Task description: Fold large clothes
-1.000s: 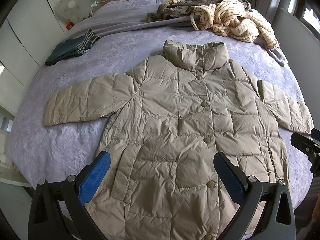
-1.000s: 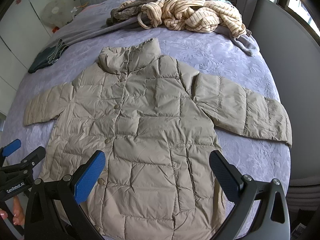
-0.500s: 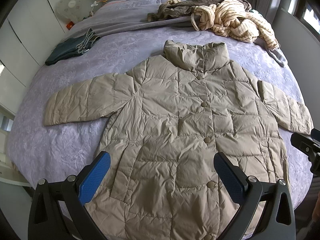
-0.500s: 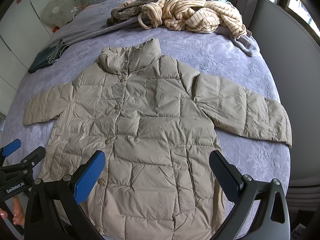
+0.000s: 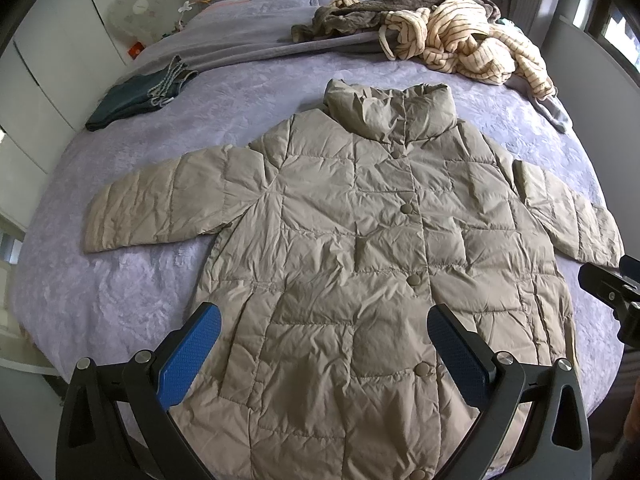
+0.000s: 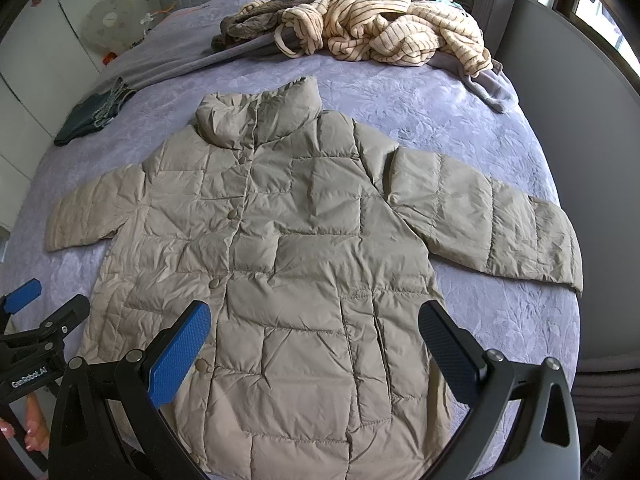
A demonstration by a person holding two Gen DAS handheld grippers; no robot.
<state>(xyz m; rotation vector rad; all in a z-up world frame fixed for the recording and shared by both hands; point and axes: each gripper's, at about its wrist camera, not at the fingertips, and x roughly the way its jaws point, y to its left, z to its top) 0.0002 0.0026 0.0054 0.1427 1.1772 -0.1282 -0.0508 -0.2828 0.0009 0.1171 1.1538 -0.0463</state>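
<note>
We are holding both grippers above the hem of the beige quilted puffer coat (image 5: 360,248), which is lying flat and buttoned, front up, sleeves spread, on the lavender bedspread (image 5: 120,280). The left gripper (image 5: 324,344) and the right gripper (image 6: 314,340) are keeping their fingers spread wide, pinching nothing — folding is not yet begun. Next, we judge, each sleeve needs gripping near its cuff and drawing across the chest.

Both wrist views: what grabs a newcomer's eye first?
The beige quilted coat dominates, spread flat and buttoned on the purple bedspread, sleeves out to both sides. Behind its collar, a heap of striped cream clothes sits near the headboard. Both grippers, left and right, hover over the hem with jaws wide open, holding nothing.
</note>
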